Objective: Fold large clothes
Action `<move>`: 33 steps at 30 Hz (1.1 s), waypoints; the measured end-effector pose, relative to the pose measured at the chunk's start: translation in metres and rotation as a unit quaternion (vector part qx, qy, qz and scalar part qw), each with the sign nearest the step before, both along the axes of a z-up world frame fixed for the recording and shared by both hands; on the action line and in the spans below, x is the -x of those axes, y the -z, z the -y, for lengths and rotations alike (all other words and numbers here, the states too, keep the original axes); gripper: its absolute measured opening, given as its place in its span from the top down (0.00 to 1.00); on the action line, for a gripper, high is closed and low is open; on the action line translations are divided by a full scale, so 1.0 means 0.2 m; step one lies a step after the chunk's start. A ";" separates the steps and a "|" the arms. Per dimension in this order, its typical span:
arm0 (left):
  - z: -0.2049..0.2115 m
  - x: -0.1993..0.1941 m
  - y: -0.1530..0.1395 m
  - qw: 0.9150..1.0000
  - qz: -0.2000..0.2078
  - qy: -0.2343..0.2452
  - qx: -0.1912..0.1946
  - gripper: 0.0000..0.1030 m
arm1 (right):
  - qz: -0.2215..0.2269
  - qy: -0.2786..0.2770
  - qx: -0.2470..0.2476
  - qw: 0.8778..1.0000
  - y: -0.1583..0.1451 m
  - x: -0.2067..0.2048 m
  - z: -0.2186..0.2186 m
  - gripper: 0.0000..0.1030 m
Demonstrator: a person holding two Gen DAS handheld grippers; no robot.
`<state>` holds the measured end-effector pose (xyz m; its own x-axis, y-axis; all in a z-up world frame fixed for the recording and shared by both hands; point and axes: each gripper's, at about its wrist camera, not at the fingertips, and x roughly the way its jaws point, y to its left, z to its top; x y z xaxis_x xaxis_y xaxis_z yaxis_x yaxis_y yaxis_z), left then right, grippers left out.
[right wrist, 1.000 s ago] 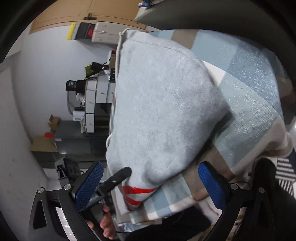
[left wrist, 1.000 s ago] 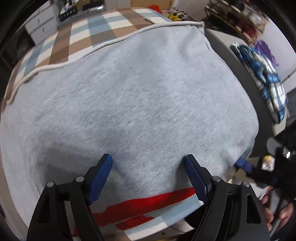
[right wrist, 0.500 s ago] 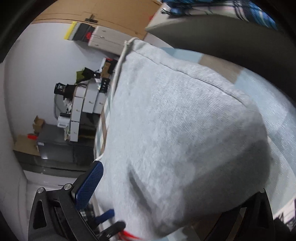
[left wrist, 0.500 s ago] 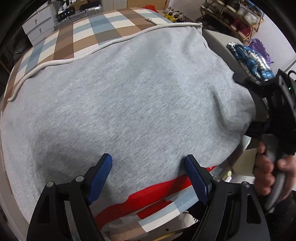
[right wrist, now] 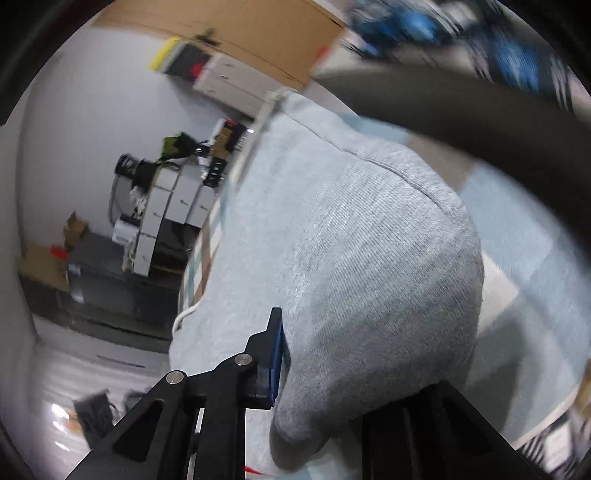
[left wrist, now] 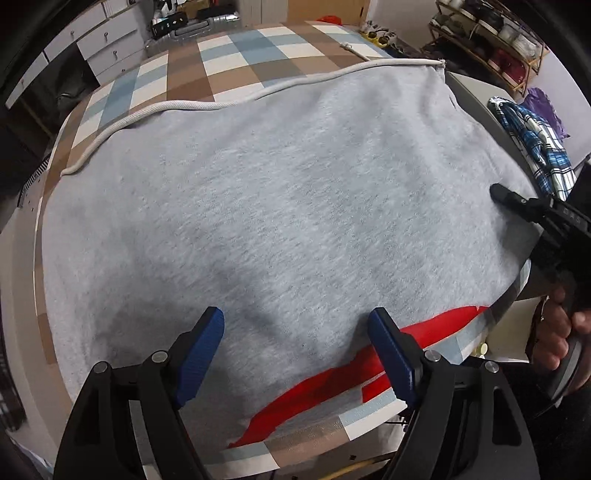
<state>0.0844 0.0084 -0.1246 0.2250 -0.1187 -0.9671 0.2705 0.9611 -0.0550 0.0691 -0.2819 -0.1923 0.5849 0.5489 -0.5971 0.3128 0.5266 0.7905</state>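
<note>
The grey garment [left wrist: 280,206] lay spread on the checked surface [left wrist: 236,62]. The left hand-held gripper [left wrist: 295,354] hovered wide open above it; the right hand-held gripper [right wrist: 295,369] was closing on its edge.

White drawer units [left wrist: 107,44], shoe rack [left wrist: 491,48], white wall [right wrist: 92,122], brown wardrobe [right wrist: 240,33]
</note>
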 end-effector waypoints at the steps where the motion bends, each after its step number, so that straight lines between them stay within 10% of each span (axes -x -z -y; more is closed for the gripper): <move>1: 0.02 -0.02 -0.01 1.000 0.003 0.004 -0.004 0.25 | -0.009 0.005 -0.022 1.000 0.03 0.00 0.02 0.77; 8: 0.05 0.00 -0.04 1.000 0.005 0.016 0.002 0.25 | -0.008 0.011 -0.061 0.998 0.08 -0.04 0.05 0.35; 13: 0.03 0.00 -0.03 1.000 0.002 0.015 0.011 0.25 | 0.008 0.012 -0.046 0.999 0.04 -0.08 0.00 0.25; 18: 0.01 0.02 -0.03 1.000 0.009 0.014 0.010 0.25 | 0.019 0.004 -0.033 0.999 0.04 -0.10 -0.01 0.27; 20: 0.00 0.03 -0.03 1.000 0.020 0.014 -0.002 0.25 | 0.010 0.000 -0.003 1.000 0.05 -0.10 0.00 0.60; 23: 0.00 0.06 -0.04 0.998 0.049 0.016 -0.030 0.25 | 0.009 -0.005 0.022 1.000 0.04 -0.09 -0.01 0.71; 33: -0.15 0.09 0.03 0.999 0.040 -0.032 -0.003 0.25 | 0.099 -0.047 0.228 0.968 -0.24 -0.05 -0.23 0.77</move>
